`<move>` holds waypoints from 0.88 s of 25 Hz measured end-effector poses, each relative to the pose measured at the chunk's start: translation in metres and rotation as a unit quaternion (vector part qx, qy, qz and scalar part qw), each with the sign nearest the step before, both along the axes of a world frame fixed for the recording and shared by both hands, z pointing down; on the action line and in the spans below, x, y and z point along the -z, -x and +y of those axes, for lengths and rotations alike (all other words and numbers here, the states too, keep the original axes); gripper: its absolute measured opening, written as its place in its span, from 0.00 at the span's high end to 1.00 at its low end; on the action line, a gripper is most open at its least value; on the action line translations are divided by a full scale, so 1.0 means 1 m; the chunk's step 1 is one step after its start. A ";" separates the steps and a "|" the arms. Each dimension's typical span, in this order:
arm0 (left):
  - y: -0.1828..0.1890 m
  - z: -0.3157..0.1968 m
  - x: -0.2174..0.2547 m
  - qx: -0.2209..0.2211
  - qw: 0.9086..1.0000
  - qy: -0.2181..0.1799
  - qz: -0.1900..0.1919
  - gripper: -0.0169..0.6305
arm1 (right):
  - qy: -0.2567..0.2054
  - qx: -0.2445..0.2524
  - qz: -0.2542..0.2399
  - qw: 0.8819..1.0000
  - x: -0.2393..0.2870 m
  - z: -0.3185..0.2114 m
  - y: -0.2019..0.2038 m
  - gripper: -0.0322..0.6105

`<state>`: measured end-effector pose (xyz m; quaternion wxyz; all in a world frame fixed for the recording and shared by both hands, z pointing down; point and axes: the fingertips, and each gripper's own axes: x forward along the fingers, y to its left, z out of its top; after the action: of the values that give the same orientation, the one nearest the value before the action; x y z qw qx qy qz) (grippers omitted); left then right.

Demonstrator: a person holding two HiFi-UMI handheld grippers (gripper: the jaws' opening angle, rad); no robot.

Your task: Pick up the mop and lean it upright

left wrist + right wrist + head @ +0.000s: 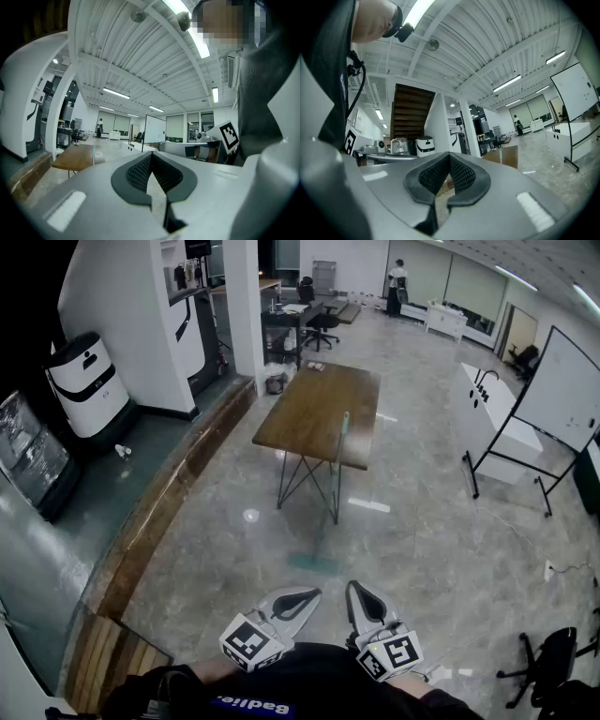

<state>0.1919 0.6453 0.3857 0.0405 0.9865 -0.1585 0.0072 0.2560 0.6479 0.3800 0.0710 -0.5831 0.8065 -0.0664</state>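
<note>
The mop leans upright against the near edge of the wooden table: its teal handle rises to the tabletop and its flat teal head rests on the floor. The handle also shows as a thin teal stick in the right gripper view. My left gripper and right gripper are held close to my body, well short of the mop and side by side. In the gripper views the left gripper and the right gripper both have their pads together with nothing between them.
A raised platform with a wooden edge runs along the left, with a white machine on it. A whiteboard on a stand and a white cabinet stand at the right. An office chair is at the lower right.
</note>
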 end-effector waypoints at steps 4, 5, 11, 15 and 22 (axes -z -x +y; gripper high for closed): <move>0.005 0.001 0.006 0.001 1.000 0.011 0.005 0.94 | 0.001 -0.001 0.003 1.000 0.002 0.002 0.004 0.95; 0.005 0.002 0.005 0.001 1.000 0.011 0.005 0.94 | 0.001 0.000 0.003 1.000 0.003 0.002 0.005 0.95; 0.006 0.000 0.005 0.002 1.000 0.006 0.007 0.94 | 0.001 0.007 0.006 1.000 0.004 0.004 0.008 0.95; 0.007 0.004 0.002 0.002 1.000 0.010 0.005 0.94 | -0.003 0.011 0.002 1.000 0.005 0.007 0.010 0.95; 0.013 0.002 0.001 0.008 1.000 0.006 0.007 0.94 | 0.003 0.015 -0.006 1.000 0.003 0.007 0.015 0.94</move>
<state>0.1793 0.6476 0.3851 0.0473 0.9849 -0.1665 0.0010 0.2413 0.6549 0.3773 0.0732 -0.5704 0.8148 -0.0737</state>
